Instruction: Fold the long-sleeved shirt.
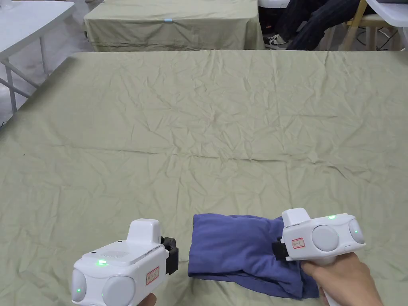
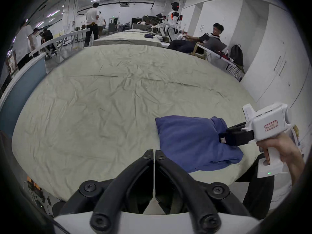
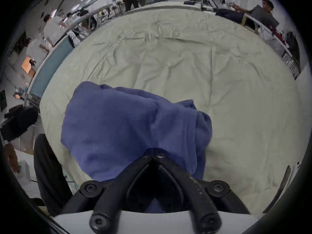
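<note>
A blue long-sleeved shirt (image 1: pixel 239 251) lies bunched in a thick folded bundle near the table's front edge, also seen in the left gripper view (image 2: pixel 190 141) and the right gripper view (image 3: pixel 128 131). My right gripper (image 1: pixel 277 251) is at the bundle's right side, its jaws closed on the blue cloth (image 3: pixel 154 150). My left gripper (image 1: pixel 172 255) hovers just left of the shirt, apart from it, jaws shut together with nothing between them (image 2: pixel 154 153).
The table is covered with a wrinkled pale green cloth (image 1: pixel 207 131) with wide free room beyond the shirt. Another covered table (image 1: pixel 171 24) stands behind. A seated person's legs (image 1: pixel 310 24) are at the back right; other people stand farther off.
</note>
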The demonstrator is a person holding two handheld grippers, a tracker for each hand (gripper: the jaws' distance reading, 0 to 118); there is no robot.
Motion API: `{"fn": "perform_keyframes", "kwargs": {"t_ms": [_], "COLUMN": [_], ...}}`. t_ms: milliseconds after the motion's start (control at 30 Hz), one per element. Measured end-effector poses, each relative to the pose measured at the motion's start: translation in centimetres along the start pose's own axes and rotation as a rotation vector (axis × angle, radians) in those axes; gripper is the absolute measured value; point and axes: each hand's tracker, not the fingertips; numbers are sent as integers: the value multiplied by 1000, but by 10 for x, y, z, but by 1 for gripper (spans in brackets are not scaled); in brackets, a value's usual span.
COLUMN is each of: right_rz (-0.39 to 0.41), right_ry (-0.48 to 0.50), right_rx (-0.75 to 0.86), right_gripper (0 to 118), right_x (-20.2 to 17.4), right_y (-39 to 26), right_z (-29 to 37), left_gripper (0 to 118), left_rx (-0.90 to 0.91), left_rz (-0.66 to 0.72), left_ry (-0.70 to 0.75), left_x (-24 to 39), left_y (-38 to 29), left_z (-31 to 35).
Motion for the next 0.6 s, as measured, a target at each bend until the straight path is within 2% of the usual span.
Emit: {"fn": "perform_keyframes", "kwargs": {"t_ms": [133, 167, 200, 267, 467, 533, 600], "right_rz": [19, 18, 15, 14, 30, 20, 13], "right_ry": [4, 7, 10, 12, 18, 29, 39], "right_rx": [-8, -6, -2, 4, 14, 21, 27], "right_gripper": [1, 1, 1, 1, 1, 1, 1], "right_x": [0, 1, 2, 1, 2, 5, 7], "right_y": [2, 1, 1, -1, -3, -5, -6], "right_z": [3, 3, 3, 3, 4, 4, 4], "left_gripper": [4, 14, 30, 71, 73, 73, 73], "left_rx": [-21, -24, -34, -59, -187, -231, -281], "left_rz": [8, 17, 50, 153, 386, 359, 340], "left_ry": [-29, -42, -90, -202, -603, -635, -605], "left_x": [-3, -5, -10, -26, -81, -93, -101], "left_y": [7, 9, 11, 14, 20, 17, 13], "left_z": [-8, -11, -16, -30, -90, -113, -131]}}
